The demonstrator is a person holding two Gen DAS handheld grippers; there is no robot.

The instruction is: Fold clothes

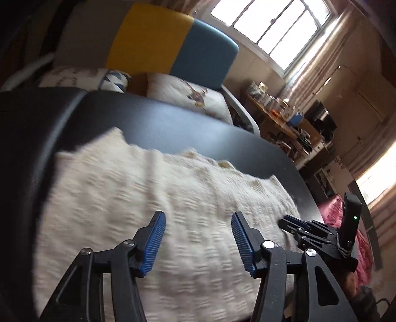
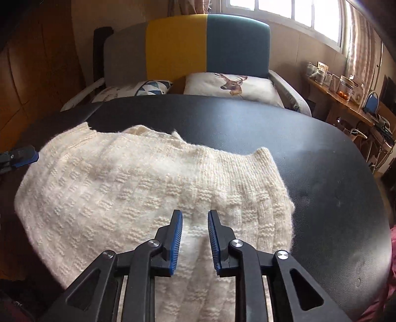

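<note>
Sunlit window (image 2: 284, 10) behind colour-block sofa (image 2: 205, 44)

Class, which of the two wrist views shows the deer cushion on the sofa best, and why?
The right wrist view: the deer cushion is sharp, with head and antlers plain to see. In the left wrist view the same cushion is blurred and tilted, its print only a brown smudge.

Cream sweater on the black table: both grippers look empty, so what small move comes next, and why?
Probably bring the right gripper down onto the sweater's near edge and close on it. Both it and the left gripper are open and empty, and the sweater lies rumpled on the table, its fold unfinished.
</note>
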